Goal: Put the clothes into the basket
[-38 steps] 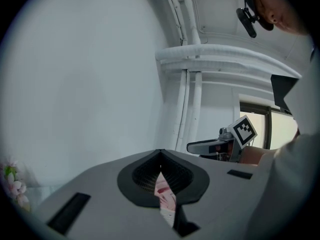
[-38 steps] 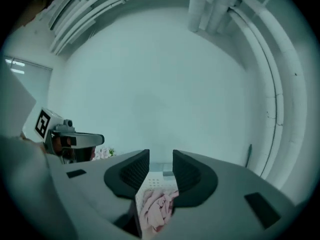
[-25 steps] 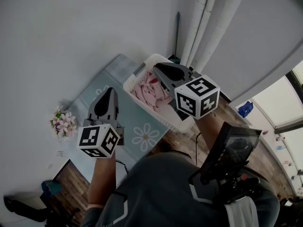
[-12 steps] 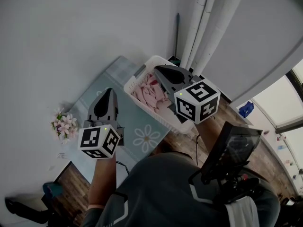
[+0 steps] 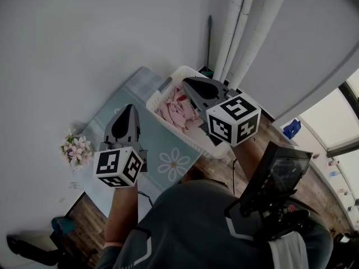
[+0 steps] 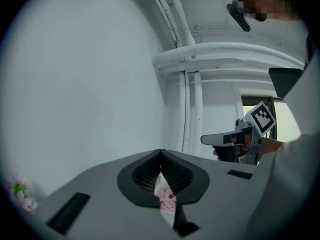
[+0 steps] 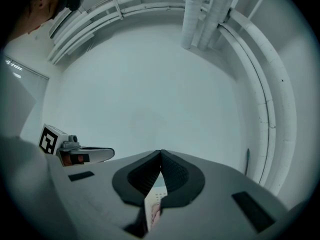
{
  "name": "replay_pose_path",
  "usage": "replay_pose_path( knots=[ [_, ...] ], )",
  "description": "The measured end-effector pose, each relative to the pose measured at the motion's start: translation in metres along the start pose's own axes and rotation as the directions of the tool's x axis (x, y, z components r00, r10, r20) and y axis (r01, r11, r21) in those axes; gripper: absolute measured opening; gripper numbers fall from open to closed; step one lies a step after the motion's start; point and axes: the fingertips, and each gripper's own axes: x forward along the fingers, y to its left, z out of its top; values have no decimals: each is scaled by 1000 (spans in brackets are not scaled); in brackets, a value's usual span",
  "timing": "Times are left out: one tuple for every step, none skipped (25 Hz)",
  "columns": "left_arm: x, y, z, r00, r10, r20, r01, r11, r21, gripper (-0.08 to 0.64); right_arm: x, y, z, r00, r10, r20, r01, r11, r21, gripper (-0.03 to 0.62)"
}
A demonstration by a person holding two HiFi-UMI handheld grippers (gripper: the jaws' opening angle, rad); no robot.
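Pink clothes are seen heaped in the white basket in the head view. The right gripper is held above them and the left gripper over the rug beside it. In the left gripper view, the jaws are pressed together with nothing pinched. In the right gripper view, the jaws are likewise closed and empty.

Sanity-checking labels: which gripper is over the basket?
The right gripper, over the pink clothes in the white basket; the left gripper hangs over the flower-print mat instead.
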Motion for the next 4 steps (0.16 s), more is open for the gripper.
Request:
replay_pose_path(
  knots=[
    [0,0,0,1000,0,-1,0,1000,0,9,0,0,0,1000,0,0,0,1000,0,15],
    [1,0,0,1000,1,-1,-1,1000,0,9,0,-1,0,1000,1,-1,-1,1000,1,15],
    [1,0,0,1000,2,-2,-2,1000,0,9,0,-1,0,1000,1,-1,-1,1000,2,15],
    [1,-1,0,1000,3,-2,-3,1000,-1,9,0,-1,0,1000,2,-1,-2,1000,2,15]
  ],
)
